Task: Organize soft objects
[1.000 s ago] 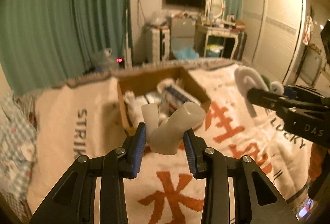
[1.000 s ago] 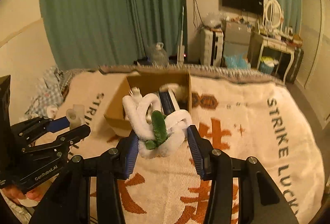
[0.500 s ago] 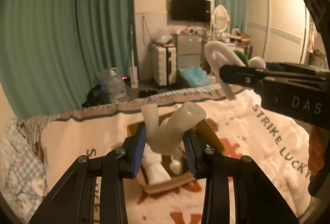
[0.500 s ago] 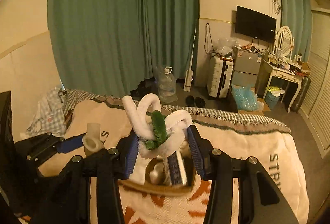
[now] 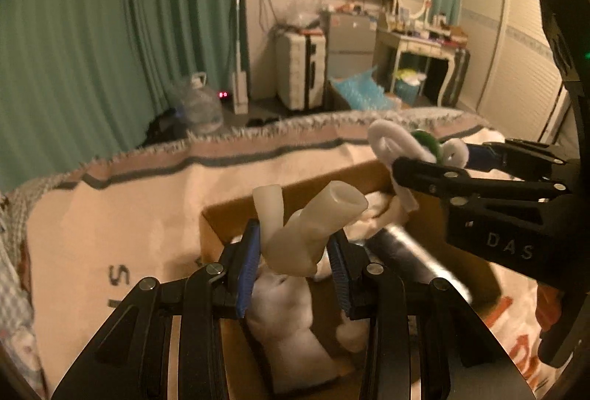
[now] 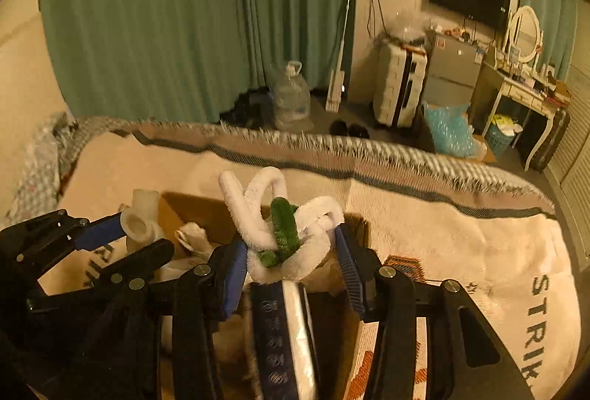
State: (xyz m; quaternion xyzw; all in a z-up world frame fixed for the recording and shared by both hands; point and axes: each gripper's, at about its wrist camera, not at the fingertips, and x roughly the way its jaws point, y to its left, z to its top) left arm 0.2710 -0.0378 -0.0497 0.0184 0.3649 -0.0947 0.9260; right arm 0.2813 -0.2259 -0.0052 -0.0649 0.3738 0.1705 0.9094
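My left gripper (image 5: pixel 293 260) is shut on a pale Y-shaped rubbery tube piece (image 5: pixel 313 226) and holds it over the open cardboard box (image 5: pixel 217 226). My right gripper (image 6: pixel 291 261) is shut on a white and green fuzzy twisted toy (image 6: pixel 284 226), also over the cardboard box (image 6: pixel 191 212). The right gripper shows in the left wrist view (image 5: pixel 438 156) with the fuzzy toy (image 5: pixel 398 142) above the box's far right edge. The left gripper shows in the right wrist view (image 6: pixel 125 234) with the tube piece (image 6: pixel 140 219). White soft items (image 5: pixel 291 319) and a dark blue packet (image 6: pixel 284 333) lie in the box.
The box stands on a cream blanket (image 6: pixel 461 234) with dark and orange lettering, spread over a bed. Beyond the bed's fringed edge are green curtains (image 6: pixel 184 13), a water jug (image 6: pixel 291 97), a suitcase (image 6: pixel 398 83) and a dressing table (image 6: pixel 523 90).
Both grippers have tilted back down and come closer over the box, each still holding its item. The box now lies right under the fingers.
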